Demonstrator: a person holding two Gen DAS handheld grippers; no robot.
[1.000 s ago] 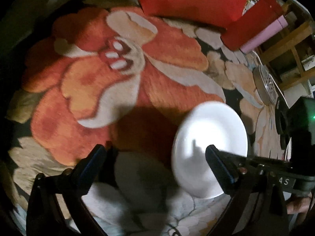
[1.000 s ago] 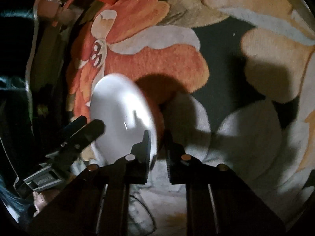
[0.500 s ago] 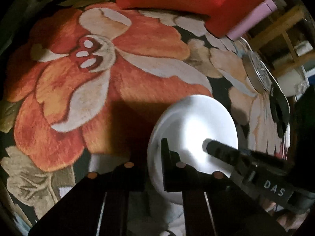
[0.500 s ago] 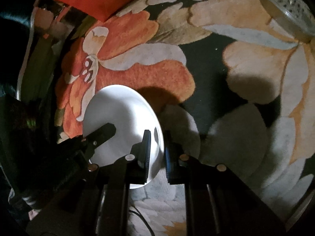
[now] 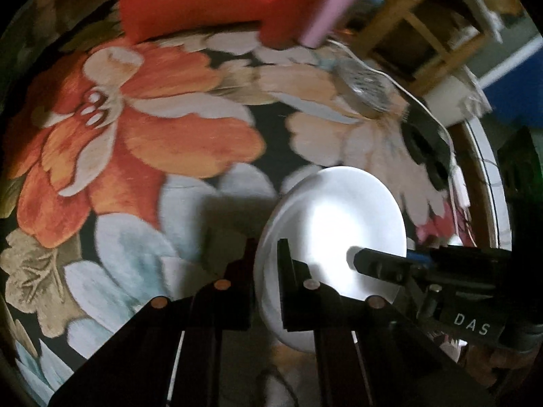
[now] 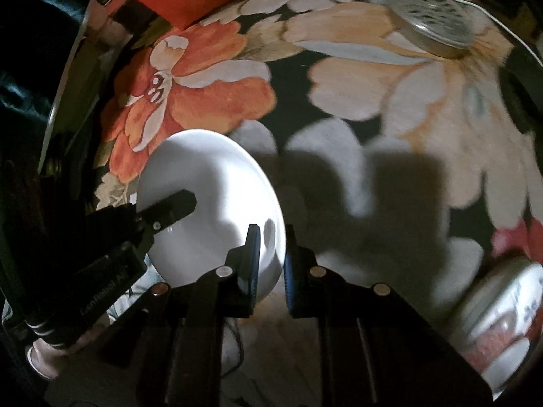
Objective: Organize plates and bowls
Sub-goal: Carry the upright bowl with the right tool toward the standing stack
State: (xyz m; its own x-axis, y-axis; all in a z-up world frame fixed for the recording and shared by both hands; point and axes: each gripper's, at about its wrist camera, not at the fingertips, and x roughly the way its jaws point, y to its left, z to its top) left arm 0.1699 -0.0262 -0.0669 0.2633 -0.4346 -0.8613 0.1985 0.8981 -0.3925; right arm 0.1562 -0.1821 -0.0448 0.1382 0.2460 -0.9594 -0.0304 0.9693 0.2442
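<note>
Plate (image 5: 339, 237): one white, smooth, glossy round plate, shallow, held off the flowered rug (image 5: 152, 156); whether any edge still touches the rug cannot be told.

Left tongs (image 5: 266, 254): clamped on the plate's rim, one finger on each face; in the left wrist view the plate spreads from the fingertips toward 1 o'clock.

Right tongs (image 6: 271, 247): also clamped on the rim, at a different spot; in the right wrist view the plate spreads away toward 10 o'clock.

Key relation: both tongs pinch the same plate from separate points on the rim, so neither is nearer; each appears in the other's view, reaching over the plate's face. The plate is round, so it has no long axis; it sits tilted, not flat.

Next move, as a judgement: one pair of tongs probably has to let go before the plate can be carried and stacked; a glazed rim may slip in a single pinch.

Patterned dish (image 6: 502, 308): at 4 o'clock in the right wrist view, light with dark marks, blurred; possibly the stacking spot.

Metal lid (image 5: 364, 90): round, perforated, at 1 o'clock on the rug, well apart from the plate.

Cushions (image 5: 197, 0): red, soft, at 12 o'clock by the rug's far edge.

White cable (image 5: 424, 101): thin, trailing past the lid.
</note>
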